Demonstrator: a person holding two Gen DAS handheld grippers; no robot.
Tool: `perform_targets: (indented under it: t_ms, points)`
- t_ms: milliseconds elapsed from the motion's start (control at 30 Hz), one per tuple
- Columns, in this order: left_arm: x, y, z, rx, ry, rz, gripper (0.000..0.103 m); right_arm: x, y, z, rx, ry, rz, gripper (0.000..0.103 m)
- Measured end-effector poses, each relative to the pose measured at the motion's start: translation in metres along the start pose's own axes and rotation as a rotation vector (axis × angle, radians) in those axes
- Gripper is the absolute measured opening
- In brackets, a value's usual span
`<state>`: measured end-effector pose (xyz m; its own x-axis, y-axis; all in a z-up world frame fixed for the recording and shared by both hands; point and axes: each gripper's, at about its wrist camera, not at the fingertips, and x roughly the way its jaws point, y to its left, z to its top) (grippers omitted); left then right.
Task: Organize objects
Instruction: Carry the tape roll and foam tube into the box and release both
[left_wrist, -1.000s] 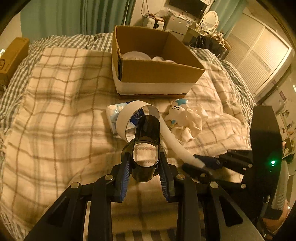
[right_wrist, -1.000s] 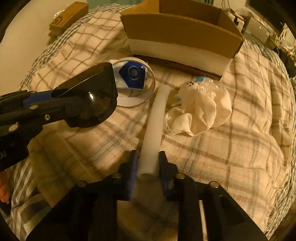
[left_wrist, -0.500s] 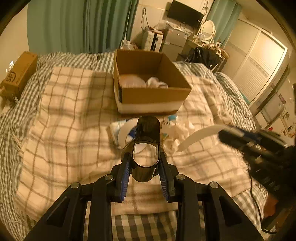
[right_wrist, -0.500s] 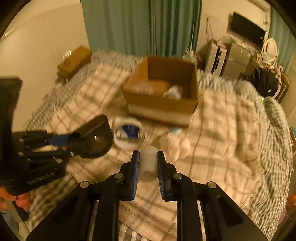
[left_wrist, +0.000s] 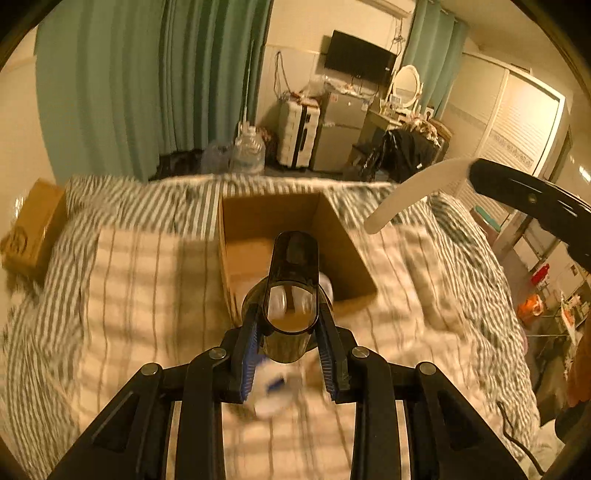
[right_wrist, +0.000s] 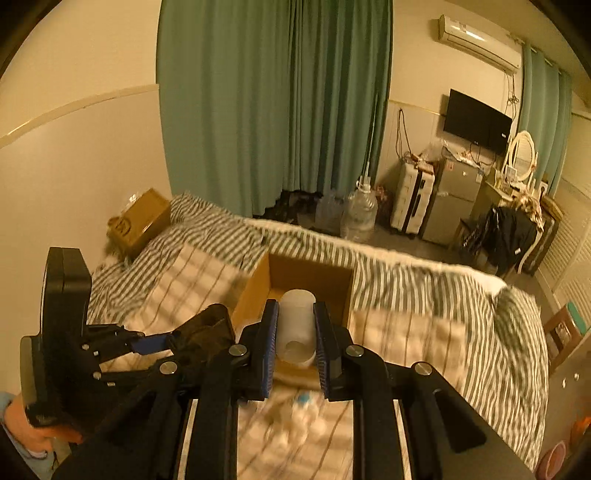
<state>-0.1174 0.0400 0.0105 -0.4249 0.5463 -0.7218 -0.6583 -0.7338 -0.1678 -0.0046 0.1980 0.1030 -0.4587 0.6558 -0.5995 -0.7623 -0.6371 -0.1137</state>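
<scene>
My left gripper (left_wrist: 291, 339) is shut on a dark translucent scoop-shaped piece (left_wrist: 291, 295), held high above the bed. My right gripper (right_wrist: 294, 343) is shut on a white tube (right_wrist: 295, 325); in the left wrist view the tube (left_wrist: 410, 192) sticks up at the right. An open cardboard box (left_wrist: 295, 225) stands on the plaid blanket below and ahead of both grippers; it also shows in the right wrist view (right_wrist: 310, 273). A white cloth (right_wrist: 299, 421) and a white roll with blue (left_wrist: 269, 391) lie blurred on the blanket beneath.
A small brown box (right_wrist: 140, 218) sits at the bed's far left corner by the wall. Green curtains (right_wrist: 273, 110), water jugs (right_wrist: 358, 214), a suitcase (right_wrist: 412, 199) and a dresser stand beyond the bed.
Both grippers have risen well above the bed with their objects and tilted up, so the room and the box's inside come into view. The bed is blurred by motion.
</scene>
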Motion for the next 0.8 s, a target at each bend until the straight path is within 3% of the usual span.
perform_targets:
  t_ms: [300, 533, 700, 733, 767, 800]
  points:
    - [0.079, 0.015, 0.062, -0.023, 0.018, 0.017, 0.029, 0.104, -0.02, 0.039, 0.001, 0.048, 0.026, 0.018]
    - [0.143, 0.023, 0.056, -0.03, 0.077, 0.031, 0.029, 0.188, -0.036, 0.016, 0.045, 0.146, 0.046, 0.018]
    - [0.154, 0.021, 0.052, -0.008, 0.083, 0.03, 0.031, 0.2, -0.052, 0.0, 0.08, 0.145, 0.048, 0.022]
    - [0.152, 0.02, 0.052, -0.012, 0.087, 0.02, 0.036, 0.198, -0.055, -0.001, 0.085, 0.143, 0.039, 0.025]
    - [0.151, 0.018, 0.053, -0.016, 0.09, 0.014, 0.054, 0.196, -0.057, 0.0, 0.091, 0.143, 0.034, 0.033]
    - [0.147, 0.017, 0.054, -0.023, 0.089, 0.012, 0.062, 0.19, -0.06, 0.001, 0.098, 0.136, 0.029, 0.04]
